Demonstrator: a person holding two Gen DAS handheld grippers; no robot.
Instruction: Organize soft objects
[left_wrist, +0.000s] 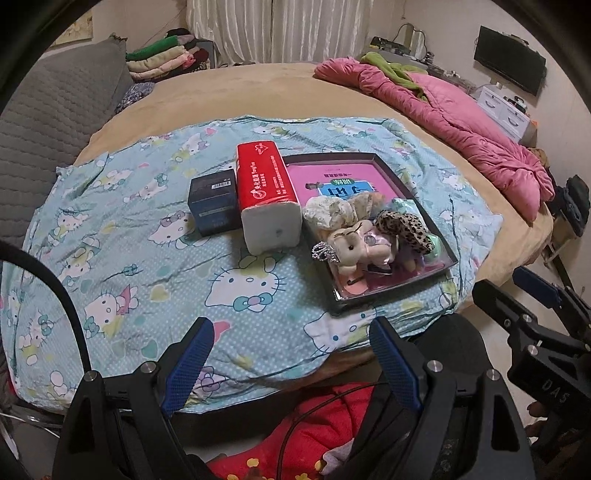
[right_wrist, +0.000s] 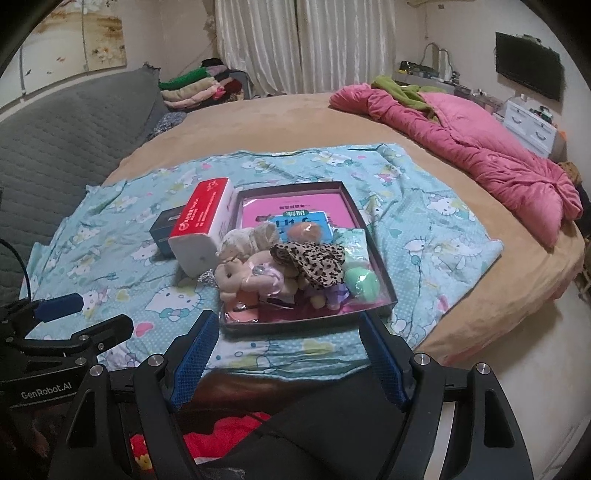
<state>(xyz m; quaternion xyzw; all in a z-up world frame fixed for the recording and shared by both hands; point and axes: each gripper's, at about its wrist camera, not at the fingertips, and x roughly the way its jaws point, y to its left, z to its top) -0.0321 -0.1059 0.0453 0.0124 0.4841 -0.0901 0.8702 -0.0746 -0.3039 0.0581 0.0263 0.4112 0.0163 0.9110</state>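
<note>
Beds fill this room, and we are looking from the left wrist view first. On the blue cat blanket (left_wrist: 122, 236) a dark tray (left_wrist: 448, 254) is sitting, and the soft things are piled in its near end: a beige plush toy (left_wrist: 356, 249), a spotted scrunchie (left_wrist: 404, 227) and a pale lacy scrunchie (left_wrist: 327, 214). A red tissue pack (left_wrist: 267, 192) and a small dark box (left_wrist: 213, 203) are standing just left of the tray. Our left gripper (left_wrist: 291, 363) is hanging spread wide near the blanket's edge, holding nothing.

Now we are looking from the right wrist view. The same pile is lying in the tray, and a green ball (right_wrist: 362, 282) is sitting beside the spotted scrunchie. Our right gripper (right_wrist: 288, 354) is spread wide too, with nothing in it, right in front of the tray's near wall.

The soft things are already together in the tray, so this fits a pile just put in, or a pile waiting to be sorted out. If we are picking one, we are thinking a gentle squeeze on just one toy is best, lifting slowly so the others are not dragging along
</note>
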